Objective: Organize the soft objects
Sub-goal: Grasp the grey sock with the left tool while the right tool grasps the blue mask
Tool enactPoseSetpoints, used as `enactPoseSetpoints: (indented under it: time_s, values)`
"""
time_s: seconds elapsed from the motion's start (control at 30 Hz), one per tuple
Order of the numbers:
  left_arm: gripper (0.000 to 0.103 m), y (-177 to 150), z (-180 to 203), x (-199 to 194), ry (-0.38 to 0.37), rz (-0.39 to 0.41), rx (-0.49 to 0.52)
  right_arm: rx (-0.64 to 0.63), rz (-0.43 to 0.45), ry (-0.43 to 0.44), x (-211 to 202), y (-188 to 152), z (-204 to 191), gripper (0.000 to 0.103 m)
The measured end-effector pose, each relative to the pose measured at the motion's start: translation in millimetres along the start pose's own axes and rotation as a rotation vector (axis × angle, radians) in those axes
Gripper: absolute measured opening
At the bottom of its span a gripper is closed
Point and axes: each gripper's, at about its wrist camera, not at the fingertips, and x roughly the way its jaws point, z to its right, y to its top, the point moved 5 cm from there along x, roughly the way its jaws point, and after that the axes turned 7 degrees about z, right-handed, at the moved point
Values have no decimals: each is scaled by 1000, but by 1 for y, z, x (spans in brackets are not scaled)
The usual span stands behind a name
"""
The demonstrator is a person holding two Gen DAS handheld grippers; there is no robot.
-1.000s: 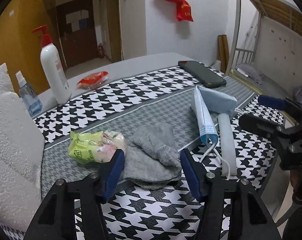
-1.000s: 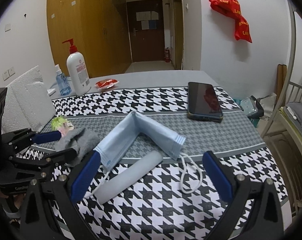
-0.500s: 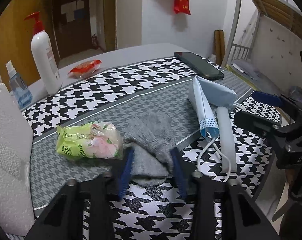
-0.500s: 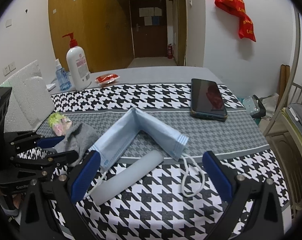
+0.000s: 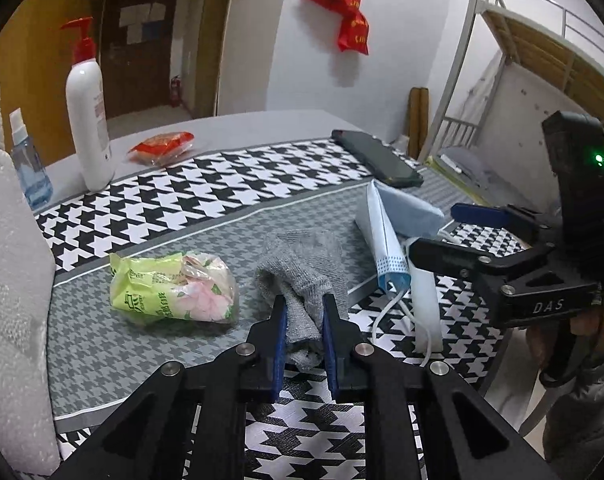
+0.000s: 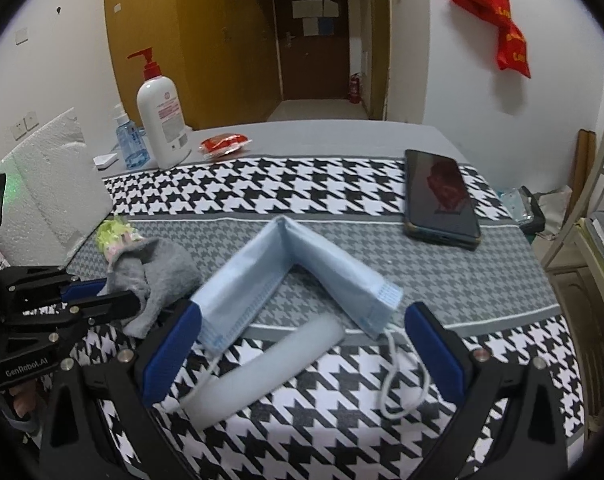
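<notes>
A grey knit sock (image 5: 303, 270) lies on the houndstooth cloth (image 5: 238, 192); it also shows in the right wrist view (image 6: 158, 276). My left gripper (image 5: 303, 316) is shut on the sock's near end, also seen from the right wrist (image 6: 114, 296). A folded blue face mask (image 6: 298, 268) lies at the middle, with a pale foam tube (image 6: 262, 368) in front of it. My right gripper (image 6: 302, 336) is open, its jaws wide around the near ends of mask and tube; from the left wrist it sits at the right (image 5: 441, 232). A green tissue pack (image 5: 174, 288) lies left of the sock.
A black phone (image 6: 439, 196) lies at the back right of the cloth. A white pump bottle (image 5: 88, 120), a small blue spray bottle (image 5: 30, 164) and a red packet (image 5: 162, 146) stand at the back left. White foam sheet (image 5: 10, 280) stands at the left edge.
My left gripper has closed from wide open onto the sock's near end, bunching it. The right gripper has stayed open in nearly the same place.
</notes>
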Motion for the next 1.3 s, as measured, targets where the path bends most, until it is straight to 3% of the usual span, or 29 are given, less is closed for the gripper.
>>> enactPoseSetpoints:
  time_s: [0.53, 0.97, 1.03, 1.13, 1.3]
  values:
    - [17, 3, -1, -5, 10, 30, -11, -95, -33, 15, 29, 24, -23, 103]
    - [17, 3, -1, -7, 20, 37, -21, -53, -78, 32, 41, 19, -13, 102]
    - [17, 3, -1, -8, 22, 37, -22, -61, -85, 23, 42, 17, -14, 98]
    - [17, 3, -2, -8, 25, 37, -25, -64, -99, 19, 44, 15, -14, 82]
    - [17, 4, -1, -10, 28, 44, -29, -102, -135, -14, 51, 5, -15, 36]
